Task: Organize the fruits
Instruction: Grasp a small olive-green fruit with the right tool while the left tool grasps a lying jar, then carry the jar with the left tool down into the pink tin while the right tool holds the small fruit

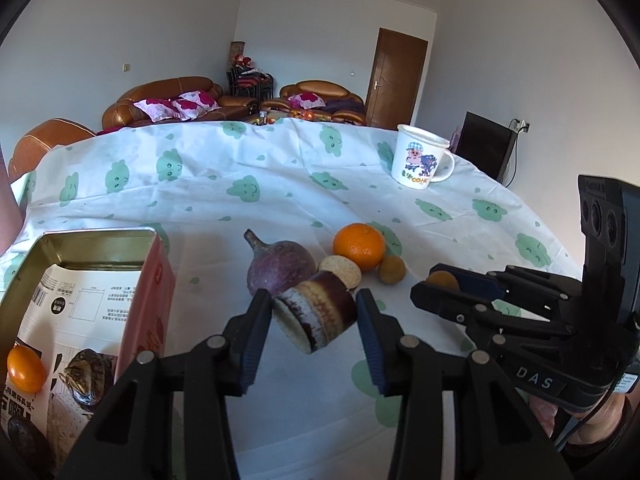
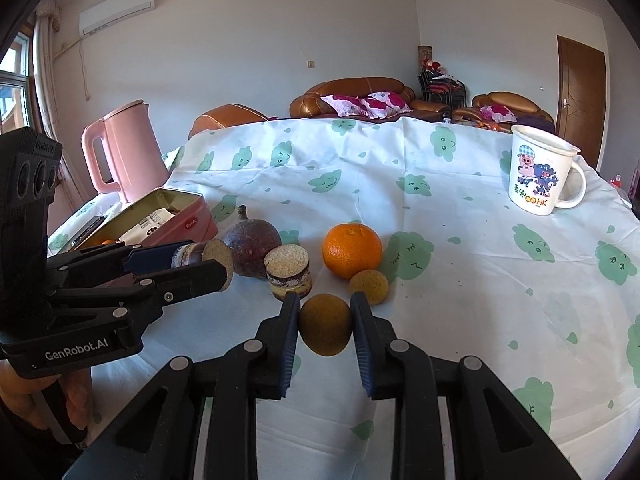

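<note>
1. Your left tongs (image 1: 314, 320) are pinching a short sugarcane piece (image 1: 316, 314) between the blue pads; it sits tilted and lifted off the counter (image 1: 280, 184).
2. Your right tongs (image 2: 325, 322) are pinching a small brown round fruit (image 2: 326, 324), gripped on both sides just above the cloth.
3. Just past the left tongs lie a purple passion fruit (image 1: 280, 266) and a second sugarcane piece (image 1: 341, 269), touching each other.
4. Beyond them sits an orange (image 1: 359, 246), with another small brown fruit (image 1: 392, 269) beside it on the right.
5. The open pink tin (image 1: 96, 280) stands to the left of your left tongs; a small orange fruit (image 1: 25, 369) already lies inside it.
6. A cartoon mug (image 1: 420, 158) stands well apart at the far right of the counter.
7. A pink kettle (image 2: 120, 152) stands behind the tin.
</note>
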### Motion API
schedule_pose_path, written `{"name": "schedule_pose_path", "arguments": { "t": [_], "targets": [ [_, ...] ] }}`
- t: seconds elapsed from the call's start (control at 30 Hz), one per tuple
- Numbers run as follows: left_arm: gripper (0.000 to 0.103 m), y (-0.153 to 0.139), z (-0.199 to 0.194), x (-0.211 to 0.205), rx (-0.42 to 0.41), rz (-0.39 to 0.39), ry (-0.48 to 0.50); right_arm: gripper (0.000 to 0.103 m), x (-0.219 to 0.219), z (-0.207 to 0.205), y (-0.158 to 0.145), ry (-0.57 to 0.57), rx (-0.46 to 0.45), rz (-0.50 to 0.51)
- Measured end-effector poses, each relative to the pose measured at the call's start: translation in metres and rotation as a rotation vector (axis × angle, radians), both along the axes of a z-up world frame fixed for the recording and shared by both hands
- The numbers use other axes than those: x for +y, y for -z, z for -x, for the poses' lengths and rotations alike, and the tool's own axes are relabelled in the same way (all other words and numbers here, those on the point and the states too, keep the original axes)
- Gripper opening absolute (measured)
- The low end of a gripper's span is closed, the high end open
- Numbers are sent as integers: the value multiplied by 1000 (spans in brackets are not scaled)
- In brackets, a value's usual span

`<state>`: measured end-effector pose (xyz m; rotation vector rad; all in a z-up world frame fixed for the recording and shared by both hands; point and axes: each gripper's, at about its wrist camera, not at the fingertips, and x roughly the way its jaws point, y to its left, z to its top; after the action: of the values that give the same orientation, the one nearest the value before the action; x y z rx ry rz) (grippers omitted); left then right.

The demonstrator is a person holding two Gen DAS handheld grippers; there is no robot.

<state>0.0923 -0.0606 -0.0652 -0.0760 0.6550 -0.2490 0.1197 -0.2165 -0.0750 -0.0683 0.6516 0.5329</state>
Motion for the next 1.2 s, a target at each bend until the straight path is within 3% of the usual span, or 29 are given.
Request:
{"name": "schedule_pose_path", "arguments": {
  "t": [1.2],
  "targets": [
    [45, -17, 31, 2, -194, -46, -91, 28, -10, 31, -15, -6, -205, -64]
  ]
}}
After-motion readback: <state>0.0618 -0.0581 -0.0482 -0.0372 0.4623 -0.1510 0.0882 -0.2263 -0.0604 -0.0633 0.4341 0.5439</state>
